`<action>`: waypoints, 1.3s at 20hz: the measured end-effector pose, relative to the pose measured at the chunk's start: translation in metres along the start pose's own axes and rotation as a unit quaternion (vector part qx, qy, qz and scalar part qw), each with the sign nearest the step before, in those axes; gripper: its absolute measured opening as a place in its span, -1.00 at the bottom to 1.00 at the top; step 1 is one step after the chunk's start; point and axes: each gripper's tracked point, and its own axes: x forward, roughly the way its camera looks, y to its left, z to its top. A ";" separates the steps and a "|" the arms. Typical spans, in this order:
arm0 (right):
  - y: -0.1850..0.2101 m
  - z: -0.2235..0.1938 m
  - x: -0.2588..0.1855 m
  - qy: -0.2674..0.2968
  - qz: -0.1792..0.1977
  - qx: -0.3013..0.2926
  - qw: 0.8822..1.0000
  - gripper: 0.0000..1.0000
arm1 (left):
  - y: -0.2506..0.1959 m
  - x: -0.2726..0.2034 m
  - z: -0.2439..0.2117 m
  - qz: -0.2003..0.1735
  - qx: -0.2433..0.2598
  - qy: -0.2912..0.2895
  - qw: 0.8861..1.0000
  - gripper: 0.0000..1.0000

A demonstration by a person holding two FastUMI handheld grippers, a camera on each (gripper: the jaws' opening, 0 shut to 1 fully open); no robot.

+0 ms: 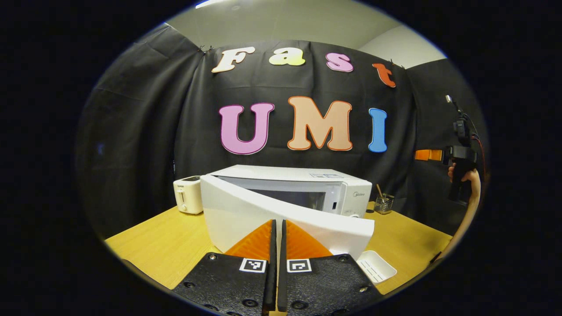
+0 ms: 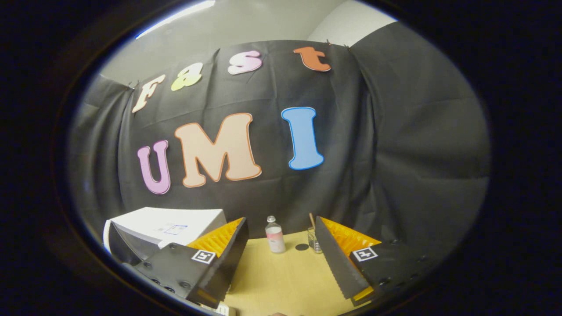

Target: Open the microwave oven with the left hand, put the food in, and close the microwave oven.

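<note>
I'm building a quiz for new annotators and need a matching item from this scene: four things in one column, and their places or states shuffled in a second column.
Things:
1. white microwave oven door
2. small white toaster
3. clear plastic bottle with a pale label
4. shallow white plastic tray

Places or states:
A. standing upright on the wooden table, between the right gripper fingers in the right gripper view
B. lying on the table's near edge, right of the left gripper
C. swung partly open
D. standing left of the microwave

Pairs: 1-C, 2-D, 3-A, 4-B
</note>
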 end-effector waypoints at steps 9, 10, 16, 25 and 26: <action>-0.032 0.006 -0.003 -0.006 -0.033 0.016 0.999 0.83 | -0.035 0.042 -0.004 -0.025 0.011 0.004 1.000 -0.94; -0.035 0.007 -0.003 -0.008 -0.037 0.018 0.999 0.83 | -0.037 0.046 -0.004 -0.025 0.013 0.004 1.000 -0.94; -0.050 0.007 -0.003 -0.007 -0.047 0.037 0.998 0.83 | -0.049 0.067 -0.012 -0.032 0.016 0.015 0.999 -0.94; -0.054 0.013 -0.009 -0.014 -0.050 0.040 0.998 0.82 | -0.062 0.102 -0.021 -0.035 0.036 0.029 0.998 -0.94; -0.053 0.012 -0.009 -0.013 -0.049 0.039 0.998 0.82 | -0.063 0.107 -0.022 -0.035 0.038 0.029 0.998 -0.94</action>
